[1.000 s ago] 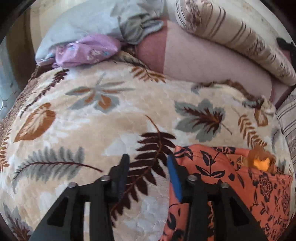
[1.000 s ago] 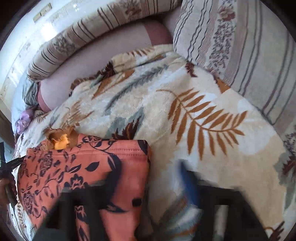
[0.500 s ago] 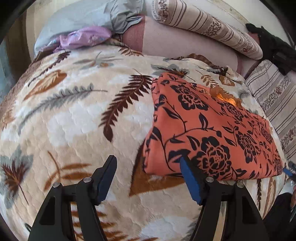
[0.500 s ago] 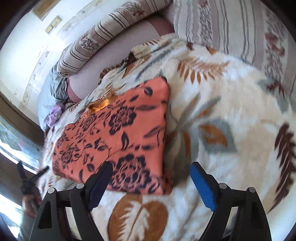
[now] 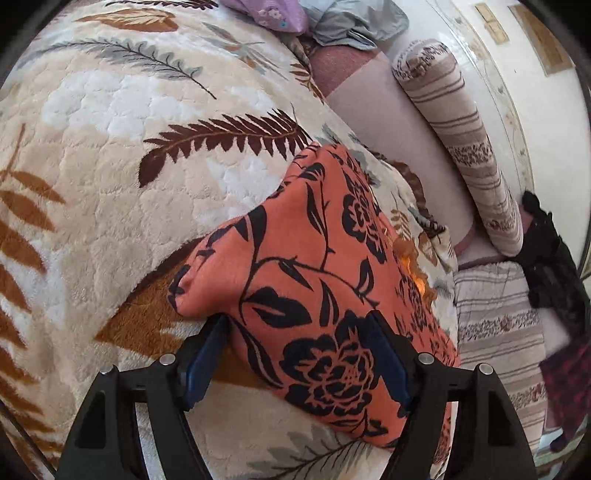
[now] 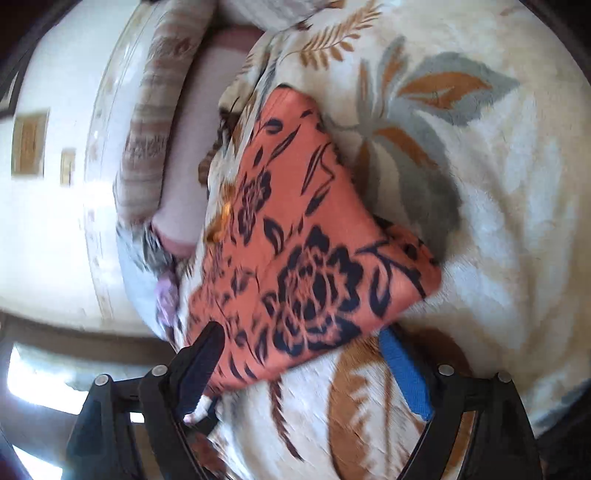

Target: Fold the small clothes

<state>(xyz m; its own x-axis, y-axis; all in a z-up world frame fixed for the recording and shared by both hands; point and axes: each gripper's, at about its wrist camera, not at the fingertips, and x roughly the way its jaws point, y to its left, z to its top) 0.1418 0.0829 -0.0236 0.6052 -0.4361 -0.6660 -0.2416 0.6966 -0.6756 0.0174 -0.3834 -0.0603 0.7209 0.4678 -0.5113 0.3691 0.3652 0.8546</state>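
Observation:
A folded orange garment with black flowers point(image 5: 314, 266) lies on the cream leaf-patterned blanket point(image 5: 129, 129). My left gripper point(image 5: 295, 354) straddles its near left corner. The jaws are opening, the cloth lies between the fingers, and the pads do not press it. In the right wrist view the same garment point(image 6: 295, 221) slants across the blanket point(image 6: 480, 184). My right gripper point(image 6: 303, 369) straddles its near edge. Its jaws are also opening, and the blue pad stands clear of the cloth.
A striped bolster point(image 5: 454, 122) and pink sheet lie along the white wall behind the blanket. A lilac cloth point(image 5: 273, 14) and a grey cloth point(image 5: 351, 22) are heaped at the far corner. A striped cushion point(image 5: 495, 332) and a black object point(image 5: 554, 266) sit at right.
Both grippers have rolled and come down to the garment's near edge, one at each end. Their jaws stand wider, and the cloth now lies between the fingers.

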